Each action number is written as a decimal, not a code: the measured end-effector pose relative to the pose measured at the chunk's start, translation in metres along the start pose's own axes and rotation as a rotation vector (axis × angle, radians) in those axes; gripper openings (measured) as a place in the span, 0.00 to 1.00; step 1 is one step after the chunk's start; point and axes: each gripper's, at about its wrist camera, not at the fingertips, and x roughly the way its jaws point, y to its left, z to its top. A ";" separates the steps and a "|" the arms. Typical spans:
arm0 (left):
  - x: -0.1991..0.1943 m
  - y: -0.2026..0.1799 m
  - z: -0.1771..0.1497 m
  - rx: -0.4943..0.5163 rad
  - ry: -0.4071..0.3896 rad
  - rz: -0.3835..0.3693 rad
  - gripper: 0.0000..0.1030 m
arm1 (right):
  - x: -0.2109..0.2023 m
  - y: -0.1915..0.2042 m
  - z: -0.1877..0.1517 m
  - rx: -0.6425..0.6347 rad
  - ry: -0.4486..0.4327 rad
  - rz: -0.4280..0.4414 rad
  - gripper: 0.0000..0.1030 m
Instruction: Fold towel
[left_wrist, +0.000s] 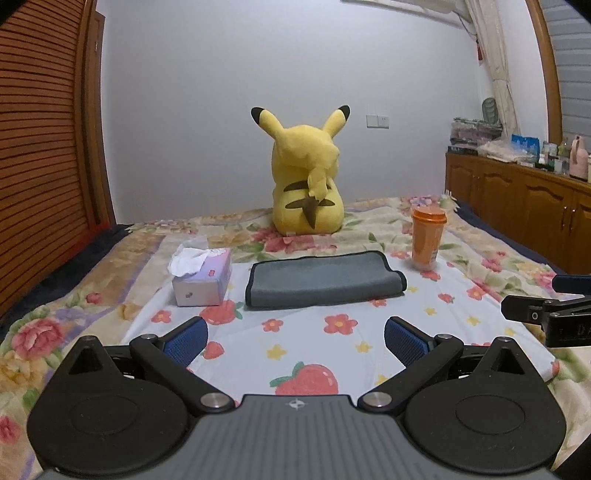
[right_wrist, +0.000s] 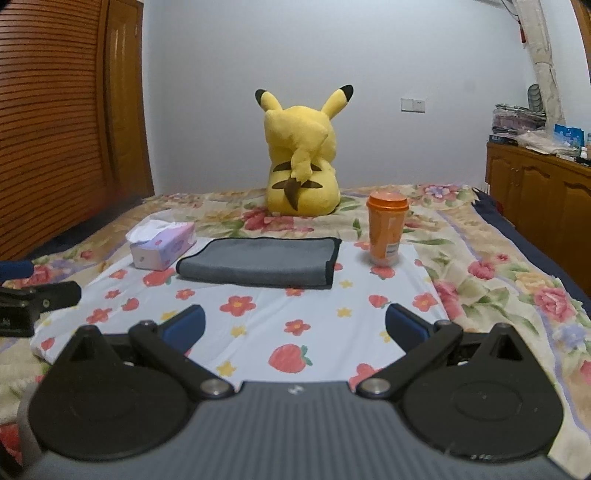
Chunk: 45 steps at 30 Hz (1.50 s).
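Nearest, the left gripper (left_wrist: 295, 341) hovers low over a white cloth (left_wrist: 306, 343) printed with flowers and strawberries, its blue-padded fingers (left_wrist: 186, 339) spread wide with nothing between them; the right gripper (right_wrist: 294, 326) hangs beside it, at about three o'clock in the left camera's view, its fingers (right_wrist: 184, 325) likewise spread wide and empty. Ahead at twelve o'clock, clear of both grippers, the grey towel (left_wrist: 325, 280) with dark edging lies on the cloth, already folded over into a flat rectangle. Just beside the towel at nine o'clock sits a tissue box (left_wrist: 203, 277) with a tissue sticking up; at about two o'clock stands an upright orange cup (left_wrist: 428, 234) with a lid. Farther back, a yellow plush toy (left_wrist: 306, 177) sits on the flowered bedspread (left_wrist: 92, 266), back to the cameras; behind it, a plain wall (left_wrist: 221, 92).
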 end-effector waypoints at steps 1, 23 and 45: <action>0.000 0.001 0.000 -0.004 -0.002 0.000 1.00 | -0.001 0.000 0.000 -0.001 -0.008 -0.001 1.00; -0.004 0.009 0.004 -0.034 -0.043 0.022 1.00 | -0.011 -0.010 0.004 0.039 -0.082 -0.030 1.00; -0.002 0.011 0.001 -0.028 -0.038 0.022 1.00 | -0.011 -0.009 0.004 0.039 -0.080 -0.028 1.00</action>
